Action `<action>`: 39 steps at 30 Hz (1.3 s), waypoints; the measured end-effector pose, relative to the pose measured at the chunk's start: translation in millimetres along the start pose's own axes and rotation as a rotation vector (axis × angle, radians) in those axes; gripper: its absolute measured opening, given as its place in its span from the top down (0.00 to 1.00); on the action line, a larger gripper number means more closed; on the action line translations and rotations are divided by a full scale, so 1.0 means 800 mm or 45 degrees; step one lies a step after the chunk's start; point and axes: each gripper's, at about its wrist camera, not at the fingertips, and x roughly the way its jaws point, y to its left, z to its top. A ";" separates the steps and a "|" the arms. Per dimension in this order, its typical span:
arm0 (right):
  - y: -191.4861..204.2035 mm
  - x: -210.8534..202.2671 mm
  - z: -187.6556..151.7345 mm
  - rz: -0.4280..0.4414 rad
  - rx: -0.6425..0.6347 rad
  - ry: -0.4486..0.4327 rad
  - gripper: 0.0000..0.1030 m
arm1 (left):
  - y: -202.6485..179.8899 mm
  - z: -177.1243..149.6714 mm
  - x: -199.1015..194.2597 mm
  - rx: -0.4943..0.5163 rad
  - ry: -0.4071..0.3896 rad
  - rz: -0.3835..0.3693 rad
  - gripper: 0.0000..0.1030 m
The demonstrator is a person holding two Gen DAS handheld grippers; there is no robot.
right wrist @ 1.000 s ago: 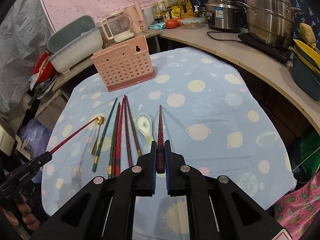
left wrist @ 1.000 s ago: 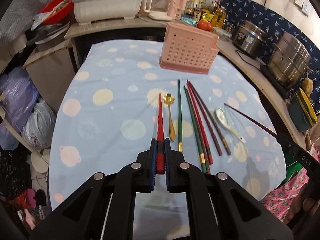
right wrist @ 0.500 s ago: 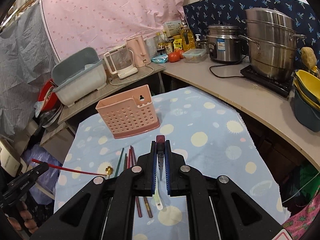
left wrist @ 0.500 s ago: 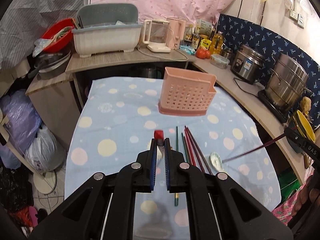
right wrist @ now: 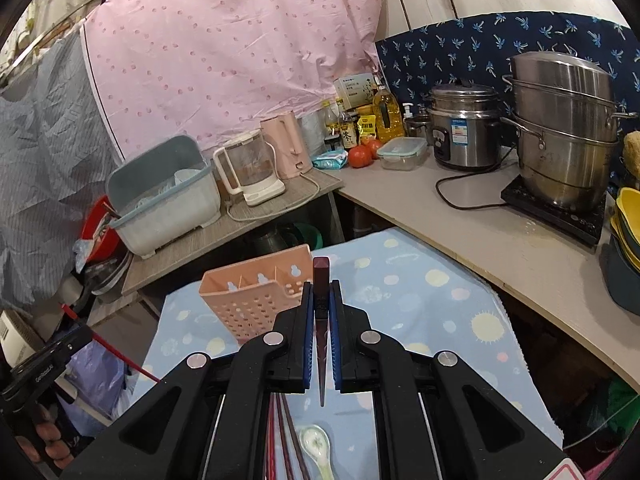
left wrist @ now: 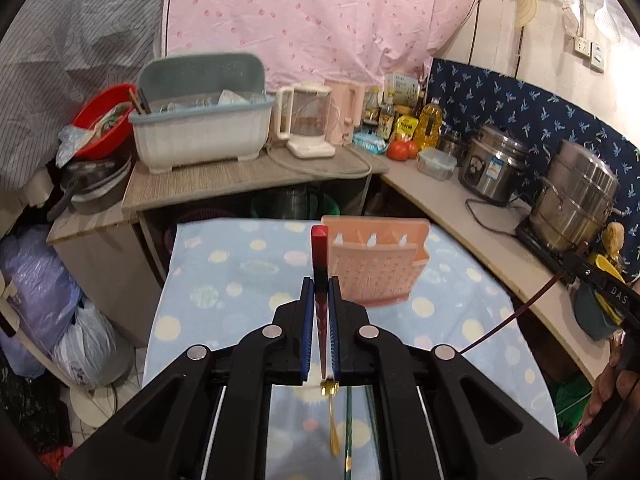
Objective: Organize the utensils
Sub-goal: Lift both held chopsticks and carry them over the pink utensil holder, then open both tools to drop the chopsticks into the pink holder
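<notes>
Dotted blue tablecloth point(left wrist: 240, 276): both chopsticks now lifted clear, left gripper point(left wrist: 320, 300) clamping red chopstick point(left wrist: 319, 248), right gripper point(right wrist: 320, 304) clamping maroon chopstick point(right wrist: 321, 276), pink holder point(left wrist: 376, 268) next.

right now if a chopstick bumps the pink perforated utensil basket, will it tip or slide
The pink perforated plastic utensil basket looks light and seems empty, so it would probably slide on the spotted blue tablecloth. It stands tall on a narrow base, so a knock near the rim might tip it. The left hand-held gripper's red chopstick looks stiff enough to push it.
</notes>
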 end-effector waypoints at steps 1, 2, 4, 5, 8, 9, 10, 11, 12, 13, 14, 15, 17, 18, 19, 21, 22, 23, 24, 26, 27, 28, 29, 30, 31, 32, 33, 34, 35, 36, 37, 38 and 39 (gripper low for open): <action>0.001 0.004 0.014 0.017 0.009 -0.015 0.93 | -0.003 0.012 0.000 0.004 -0.022 -0.003 0.93; 0.003 0.008 0.024 0.030 0.015 -0.029 0.93 | -0.007 0.025 -0.001 0.007 -0.047 -0.007 0.93; 0.009 0.016 0.052 0.057 0.021 -0.069 0.93 | -0.014 0.057 -0.004 0.013 -0.112 -0.017 0.93; 0.012 0.019 0.064 0.064 0.021 -0.089 0.93 | -0.017 0.072 -0.005 0.015 -0.145 -0.019 0.93; 0.024 0.034 0.100 0.080 0.017 -0.144 0.93 | -0.027 0.114 -0.004 0.018 -0.231 -0.026 0.93; 0.028 0.039 0.109 0.086 0.016 -0.151 0.93 | -0.030 0.125 -0.003 0.019 -0.256 -0.024 0.93; 0.032 0.046 0.118 0.093 0.018 -0.159 0.93 | -0.032 0.136 -0.001 0.017 -0.280 -0.025 0.93; 0.034 0.053 0.123 0.098 0.019 -0.161 0.93 | -0.033 0.148 0.003 0.013 -0.306 -0.019 0.93; 0.037 0.062 0.130 0.100 0.022 -0.159 0.93 | -0.035 0.155 0.007 0.014 -0.321 -0.017 0.93; 0.040 0.073 0.134 0.099 0.023 -0.153 0.93 | -0.036 0.162 0.012 0.013 -0.330 -0.017 0.93; 0.041 0.081 0.136 0.099 0.022 -0.148 0.93 | -0.037 0.169 0.021 0.007 -0.329 -0.016 0.93; 0.042 0.090 0.138 0.098 0.023 -0.142 0.93 | -0.037 0.173 0.030 0.006 -0.321 -0.017 0.93; 0.046 0.111 0.137 0.093 0.023 -0.120 0.93 | -0.036 0.176 0.051 0.004 -0.288 -0.012 0.93; 0.046 0.119 0.135 0.091 0.021 -0.110 0.93 | -0.036 0.175 0.060 0.004 -0.272 -0.009 0.93; 0.047 0.128 0.133 0.086 0.019 -0.098 0.93 | -0.035 0.173 0.070 0.004 -0.256 -0.005 0.93; 0.047 0.146 0.128 0.080 0.017 -0.072 0.93 | -0.031 0.166 0.086 0.002 -0.226 -0.001 0.93; 0.046 0.153 0.127 0.078 0.017 -0.060 0.93 | -0.029 0.163 0.095 -0.001 -0.210 0.000 0.93; 0.046 0.163 0.123 0.072 0.018 -0.043 0.93 | -0.028 0.161 0.102 -0.001 -0.197 0.000 0.93; 0.046 0.171 0.120 0.067 0.017 -0.027 0.93 | -0.025 0.157 0.111 -0.003 -0.180 0.003 0.93; 0.044 0.186 0.113 0.054 0.017 0.003 0.93 | -0.020 0.151 0.126 -0.008 -0.152 0.010 0.93; 0.044 0.193 0.110 0.048 0.015 0.018 0.93 | -0.018 0.148 0.132 -0.011 -0.138 0.010 0.93; 0.044 0.198 0.106 0.043 0.010 0.032 0.93 | -0.016 0.145 0.137 -0.015 -0.125 0.007 0.93; 0.044 0.203 0.102 0.033 0.006 0.050 0.91 | -0.014 0.142 0.142 -0.022 -0.113 0.011 0.93; 0.044 0.204 0.098 0.021 0.001 0.056 0.85 | -0.011 0.138 0.146 -0.034 -0.108 0.019 0.90; 0.045 0.202 0.095 0.002 -0.008 0.049 0.78 | -0.007 0.135 0.147 -0.043 -0.106 0.031 0.76; 0.045 0.198 0.094 -0.018 -0.017 0.035 0.61 | -0.005 0.132 0.148 -0.050 -0.103 0.044 0.66; 0.045 0.192 0.092 -0.032 -0.024 0.014 0.52 | -0.003 0.130 0.147 -0.057 -0.106 0.056 0.54; 0.045 0.187 0.090 -0.038 -0.026 -0.001 0.51 | 0.000 0.127 0.145 -0.063 -0.107 0.067 0.51; 0.043 0.182 0.089 -0.043 -0.025 -0.006 0.51 | 0.002 0.126 0.144 -0.066 -0.103 0.070 0.51; 0.041 0.177 0.087 -0.041 -0.017 -0.004 0.51 | 0.005 0.122 0.142 -0.071 -0.092 0.066 0.51; 0.038 0.172 0.085 -0.032 -0.001 0.000 0.51 | 0.008 0.120 0.140 -0.078 -0.084 0.065 0.50; 0.035 0.168 0.083 -0.025 0.012 0.001 0.51 | 0.010 0.116 0.137 -0.088 -0.075 0.066 0.50; 0.032 0.161 0.081 -0.022 0.021 0.001 0.51 | 0.014 0.111 0.133 -0.096 -0.066 0.062 0.49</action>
